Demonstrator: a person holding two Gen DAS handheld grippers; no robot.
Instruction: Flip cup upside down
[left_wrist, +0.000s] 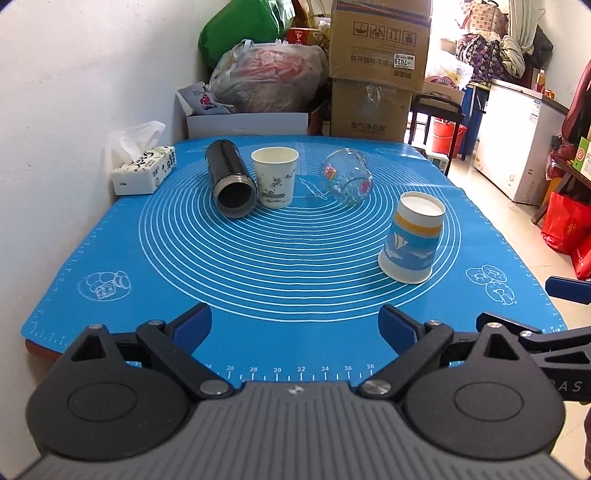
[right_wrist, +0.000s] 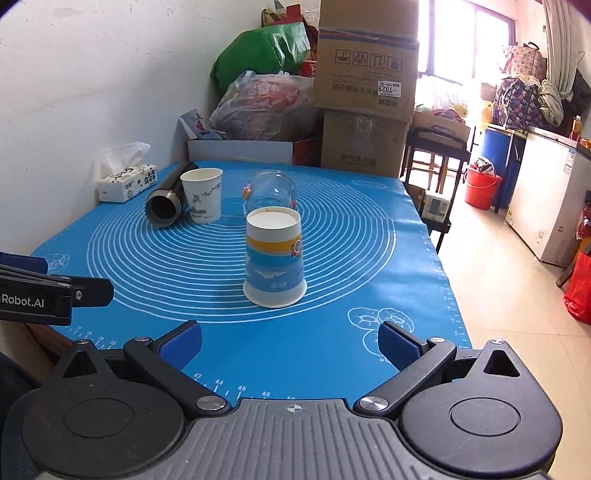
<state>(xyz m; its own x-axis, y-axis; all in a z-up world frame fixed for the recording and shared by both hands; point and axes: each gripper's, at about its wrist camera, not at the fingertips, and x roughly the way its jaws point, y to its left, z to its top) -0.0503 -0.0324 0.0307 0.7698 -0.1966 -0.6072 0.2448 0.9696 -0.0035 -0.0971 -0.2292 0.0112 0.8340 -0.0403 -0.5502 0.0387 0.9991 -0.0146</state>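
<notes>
Right wrist view: the blue paper cup (right_wrist: 274, 258) stands rim-down at 12 o'clock from the right gripper (right_wrist: 290, 345), axis vertical. Both the right gripper and the left gripper (left_wrist: 295, 328) are wide and empty; the right seems nearer.

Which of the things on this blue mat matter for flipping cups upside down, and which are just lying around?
For the job:
- white paper cup, standing upright
- blue paper cup, already upside down
- glass cup, lying on its side
- left gripper and right gripper, jaws open, holding nothing

Just lying about:
- black flask, on its side
- tissue box
- blue mat
</notes>
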